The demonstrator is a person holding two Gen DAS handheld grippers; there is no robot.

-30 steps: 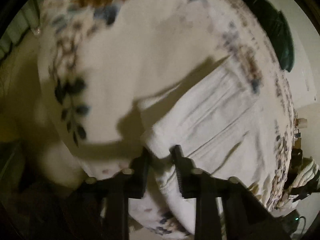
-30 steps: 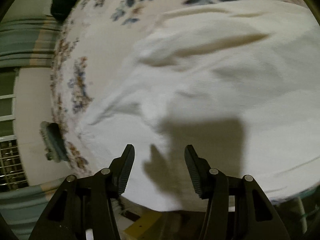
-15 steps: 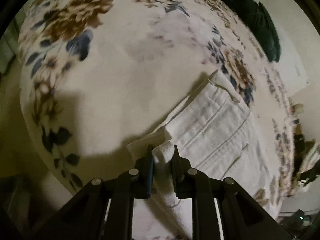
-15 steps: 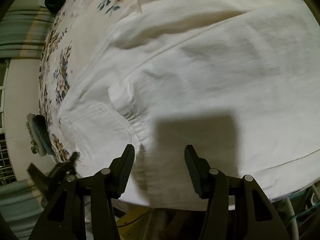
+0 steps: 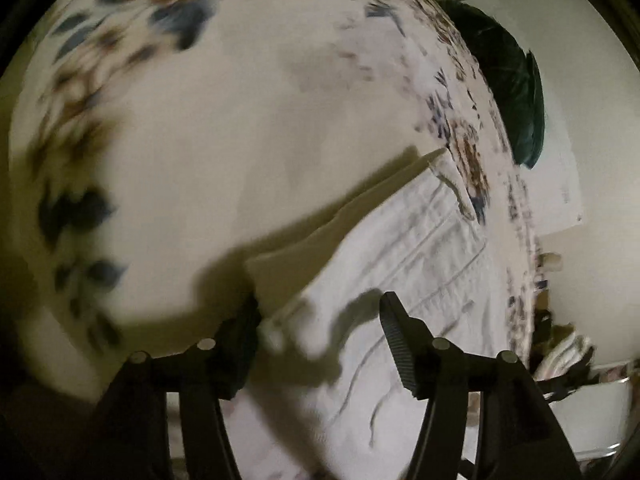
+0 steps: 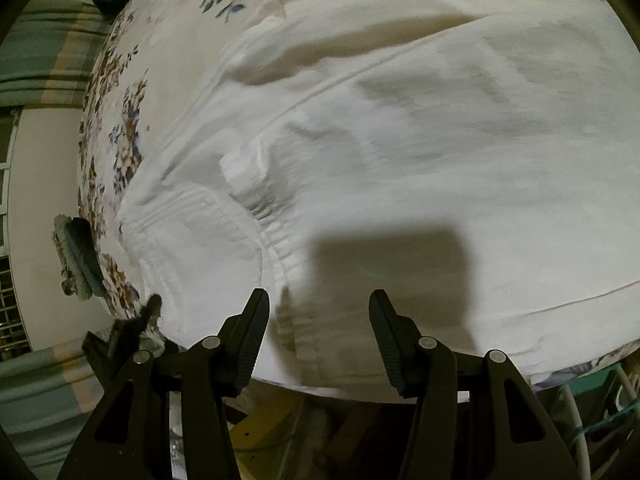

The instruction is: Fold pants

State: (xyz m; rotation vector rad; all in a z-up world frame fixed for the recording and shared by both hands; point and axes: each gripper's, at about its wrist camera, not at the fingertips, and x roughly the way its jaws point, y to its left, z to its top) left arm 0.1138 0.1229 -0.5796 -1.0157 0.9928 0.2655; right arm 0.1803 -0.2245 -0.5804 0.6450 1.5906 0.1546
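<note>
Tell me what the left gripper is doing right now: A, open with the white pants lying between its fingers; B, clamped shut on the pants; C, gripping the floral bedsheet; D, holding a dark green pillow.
A: the left gripper has its jaws spread wide, with the white pants lying loose between them.

Black left gripper (image 5: 320, 330), right gripper (image 6: 318, 322), ribbed pads, silver screws

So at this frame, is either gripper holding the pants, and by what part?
Nothing is held. The left gripper stands open over a corner of the white pants; the right gripper is open above the waistband edge.
</note>
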